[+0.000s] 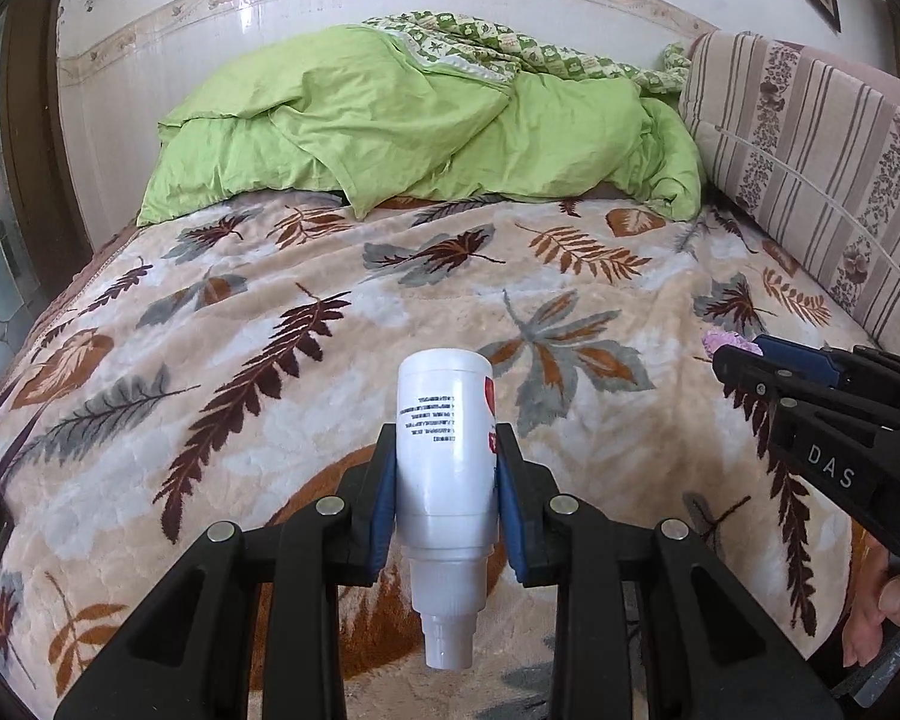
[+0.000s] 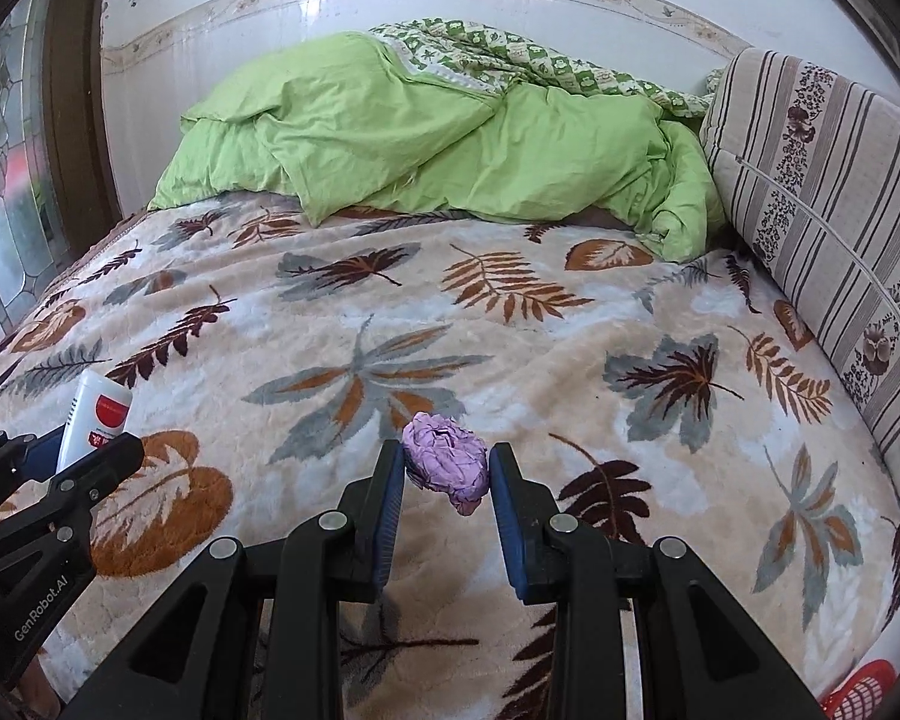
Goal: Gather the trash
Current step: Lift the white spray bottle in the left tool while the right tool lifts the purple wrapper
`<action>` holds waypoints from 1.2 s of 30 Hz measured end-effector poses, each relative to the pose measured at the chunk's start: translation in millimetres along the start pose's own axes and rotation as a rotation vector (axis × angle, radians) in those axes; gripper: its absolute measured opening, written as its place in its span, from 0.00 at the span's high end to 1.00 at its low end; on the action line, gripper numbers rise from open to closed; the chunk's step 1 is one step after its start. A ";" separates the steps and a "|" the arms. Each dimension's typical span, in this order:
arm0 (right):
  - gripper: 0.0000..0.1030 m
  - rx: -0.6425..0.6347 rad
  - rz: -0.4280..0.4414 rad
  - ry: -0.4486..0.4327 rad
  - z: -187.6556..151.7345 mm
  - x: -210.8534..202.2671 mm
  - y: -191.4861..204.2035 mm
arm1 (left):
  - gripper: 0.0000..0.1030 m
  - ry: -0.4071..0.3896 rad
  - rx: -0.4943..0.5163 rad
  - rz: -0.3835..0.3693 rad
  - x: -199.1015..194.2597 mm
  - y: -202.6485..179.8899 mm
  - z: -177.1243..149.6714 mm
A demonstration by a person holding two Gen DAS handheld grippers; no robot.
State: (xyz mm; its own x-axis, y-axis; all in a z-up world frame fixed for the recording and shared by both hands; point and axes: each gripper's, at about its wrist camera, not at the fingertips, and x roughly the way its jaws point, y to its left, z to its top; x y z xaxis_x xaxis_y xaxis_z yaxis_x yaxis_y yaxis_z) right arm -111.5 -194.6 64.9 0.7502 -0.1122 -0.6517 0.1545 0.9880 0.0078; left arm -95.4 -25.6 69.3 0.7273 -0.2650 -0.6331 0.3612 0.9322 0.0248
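My left gripper (image 1: 447,450) is shut on a white plastic bottle (image 1: 444,456) with a red label, held above the bed with its neck toward the camera. The bottle also shows at the left of the right wrist view (image 2: 93,417). My right gripper (image 2: 447,462) is shut on a crumpled purple wad (image 2: 447,459) held between its blue pads above the leaf-patterned blanket (image 2: 390,330). The right gripper also shows at the right edge of the left wrist view (image 1: 744,360), with the purple wad (image 1: 729,341) at its tips.
A rumpled green quilt (image 1: 402,138) lies at the far end of the bed against the tiled wall. A striped cushion (image 2: 822,192) lines the right side. A window (image 2: 6,180) stands at the left. A red basket (image 2: 864,693) shows at the bottom right corner.
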 end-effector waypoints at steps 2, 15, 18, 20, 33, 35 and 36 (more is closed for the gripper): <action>0.70 -0.005 0.005 0.002 0.4 1.3 0.8 | 0.72 0.000 -0.001 -0.002 1.1 0.1 0.9; 0.70 -0.009 0.015 0.003 0.4 1.9 1.0 | 0.72 0.000 -0.003 0.001 2.1 1.0 1.7; 0.70 -0.010 0.013 0.002 0.2 1.5 0.4 | 0.72 0.001 -0.005 0.003 2.9 1.6 2.5; 0.70 -0.006 0.012 0.002 0.3 1.1 -0.4 | 0.72 0.000 -0.006 0.004 2.4 4.2 2.7; 0.70 -0.012 0.011 0.002 0.4 0.4 0.0 | 0.72 -0.002 0.007 0.009 1.8 3.0 1.7; 0.70 -0.011 0.012 0.002 0.3 0.3 -0.1 | 0.72 -0.002 0.006 0.007 1.6 2.6 1.6; 0.70 -0.010 0.013 0.003 0.3 0.1 -0.6 | 0.72 -0.002 0.007 0.010 1.3 2.4 1.4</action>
State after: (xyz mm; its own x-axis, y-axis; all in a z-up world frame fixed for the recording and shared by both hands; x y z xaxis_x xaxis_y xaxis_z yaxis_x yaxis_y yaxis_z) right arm -111.4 -195.3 65.0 0.7503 -0.0991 -0.6536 0.1383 0.9904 0.0086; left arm -92.7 -24.0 69.6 0.7324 -0.2559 -0.6310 0.3575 0.9332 0.0366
